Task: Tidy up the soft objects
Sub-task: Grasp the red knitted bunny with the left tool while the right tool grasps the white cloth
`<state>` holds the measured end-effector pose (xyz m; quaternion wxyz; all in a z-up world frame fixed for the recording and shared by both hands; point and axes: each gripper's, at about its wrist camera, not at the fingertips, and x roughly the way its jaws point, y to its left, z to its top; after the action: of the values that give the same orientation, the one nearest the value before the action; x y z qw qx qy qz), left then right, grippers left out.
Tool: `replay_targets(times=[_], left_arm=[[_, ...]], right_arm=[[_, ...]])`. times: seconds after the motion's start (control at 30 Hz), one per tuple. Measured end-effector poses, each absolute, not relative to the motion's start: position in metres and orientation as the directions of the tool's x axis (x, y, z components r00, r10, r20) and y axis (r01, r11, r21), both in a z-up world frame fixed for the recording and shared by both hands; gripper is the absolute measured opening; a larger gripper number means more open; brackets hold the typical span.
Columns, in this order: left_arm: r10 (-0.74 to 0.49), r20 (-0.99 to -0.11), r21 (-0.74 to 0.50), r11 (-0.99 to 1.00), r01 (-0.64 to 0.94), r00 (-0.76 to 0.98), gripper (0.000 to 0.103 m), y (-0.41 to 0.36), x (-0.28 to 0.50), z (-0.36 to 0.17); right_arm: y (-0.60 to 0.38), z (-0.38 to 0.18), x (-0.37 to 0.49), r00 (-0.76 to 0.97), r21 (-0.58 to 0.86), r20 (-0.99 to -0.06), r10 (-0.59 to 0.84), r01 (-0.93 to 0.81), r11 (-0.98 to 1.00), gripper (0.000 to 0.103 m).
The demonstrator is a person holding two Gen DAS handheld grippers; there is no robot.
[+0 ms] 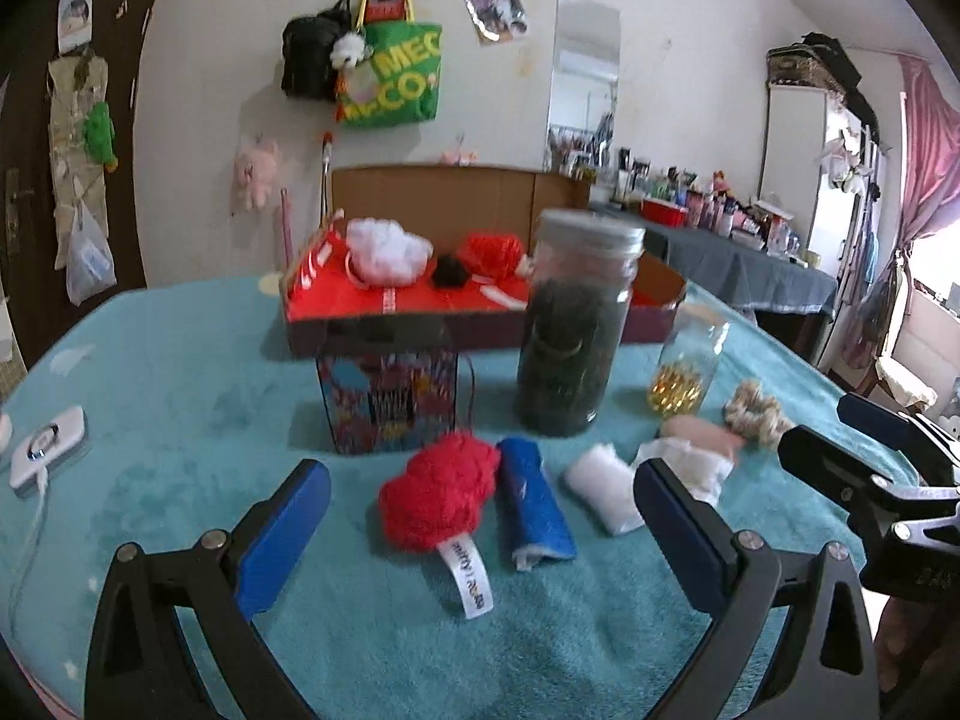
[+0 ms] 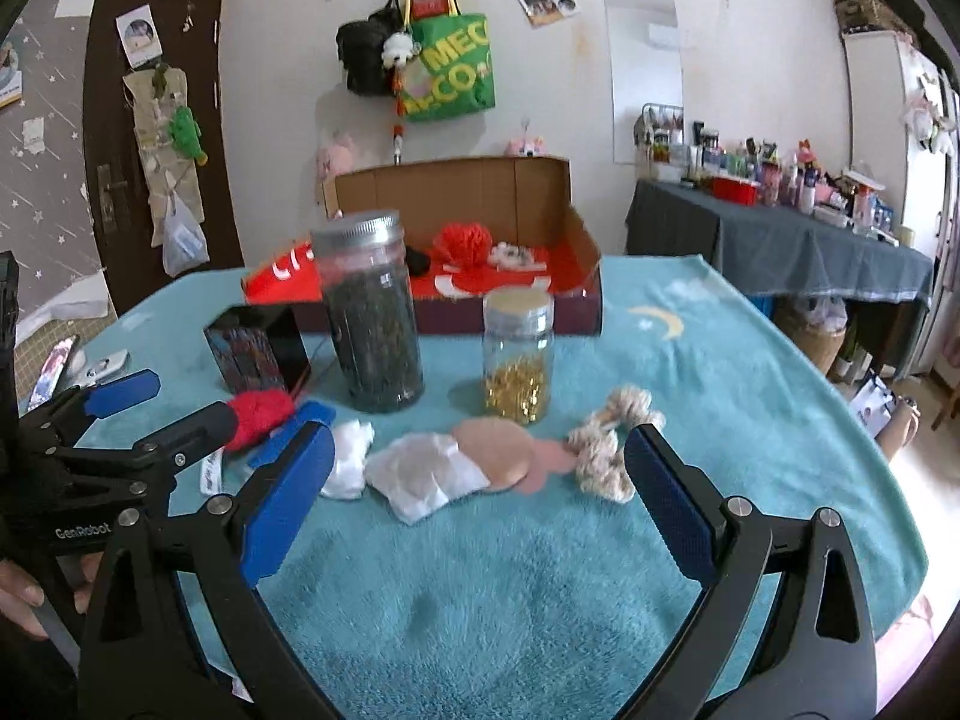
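Blue-padded fingers of the left gripper (image 1: 480, 516) stand wide apart with nothing between the pads, framing the red knitted piece (image 1: 438, 498) and the rolled blue cloth (image 1: 537, 507), which lie side by side near the front edge of the table (image 1: 180, 408) under its teal cover. Likewise spread and empty, the right gripper (image 2: 480, 498) frames the white pouch (image 2: 423, 474) and the tan pad (image 2: 498, 456) overlapping it — the cream braided scrunchie (image 2: 609, 444) lies just inside its right finger. A white wad (image 1: 603, 495) sits between the two groups. Behind this row stand the dark-filled jar (image 2: 372, 324) and the gold-filled jar (image 2: 519, 357); the open red-lined box (image 1: 420, 300), already holding soft items, sits at the far edge. Judged best practice: lower each gripper over one item only, close on its bulk rather than the tag, and lift clear of the jars.
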<state>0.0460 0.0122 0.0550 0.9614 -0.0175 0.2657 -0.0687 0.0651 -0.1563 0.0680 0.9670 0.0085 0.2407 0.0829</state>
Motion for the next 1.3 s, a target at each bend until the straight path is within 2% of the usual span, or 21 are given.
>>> replay_targets(times=[0.37,0.7,0.8,0.87,0.97,1.0,1.03,1.07,1.1,1.2,1.3], left_arm=[[-0.154,-0.600,-0.106,0.988,0.113,0.785,0.103,0.024,0.064,0.041],[-0.118,-0.629,-0.017,0.990,0.138,0.769,0.102,0.033,0.081,0.048],[-0.135,-0.645,0.007,0.983,0.182,0.752,0.092,0.031,0.089,0.049],[-0.158,-0.658,-0.002,0.978,0.209,0.736,0.078,0.030,0.094,0.047],[-0.179,-0.688,-0.010,0.971,0.238,0.704,0.065,0.028,0.101,0.040],[-0.191,-0.694,-0.018,0.968,0.248,0.695,0.061,0.028,0.103,0.038],[-0.206,-0.700,-0.029,0.965,0.260,0.684,0.052,0.027,0.104,0.036],[-0.222,-0.708,-0.044,0.961,0.272,0.671,0.049,0.026,0.105,0.034],[-0.228,-0.708,-0.049,0.960,0.276,0.668,0.049,0.027,0.105,0.033],[-0.257,-0.694,-0.077,0.955,0.286,0.673,0.046,0.028,0.100,0.037],[-0.262,-0.677,-0.086,0.956,0.280,0.688,0.045,0.029,0.094,0.042]], right_arm=[[-0.160,0.046,0.084,0.819,0.086,-0.544,0.180,-0.158,0.984,0.099],[-0.150,0.047,0.100,0.784,0.038,-0.586,0.203,-0.224,0.974,0.099],[-0.144,0.048,0.105,0.762,0.019,-0.606,0.226,-0.271,0.962,0.099],[-0.140,0.047,0.108,0.741,0.005,-0.622,0.253,-0.320,0.948,0.097],[-0.133,0.041,0.113,0.713,-0.021,-0.649,0.266,-0.366,0.930,0.082],[-0.131,0.039,0.114,0.704,-0.029,-0.658,0.266,-0.378,0.925,0.075],[-0.129,0.037,0.115,0.696,-0.032,-0.666,0.269,-0.387,0.922,0.064],[-0.127,0.035,0.116,0.688,-0.031,-0.672,0.274,-0.395,0.918,0.060],[-0.126,0.033,0.117,0.687,-0.035,-0.673,0.274,-0.399,0.916,0.054],[-0.127,0.033,0.116,0.694,-0.036,-0.663,0.280,-0.404,0.914,0.021],[-0.134,0.035,0.116,0.683,0.014,-0.657,0.319,-0.412,0.911,0.014]])
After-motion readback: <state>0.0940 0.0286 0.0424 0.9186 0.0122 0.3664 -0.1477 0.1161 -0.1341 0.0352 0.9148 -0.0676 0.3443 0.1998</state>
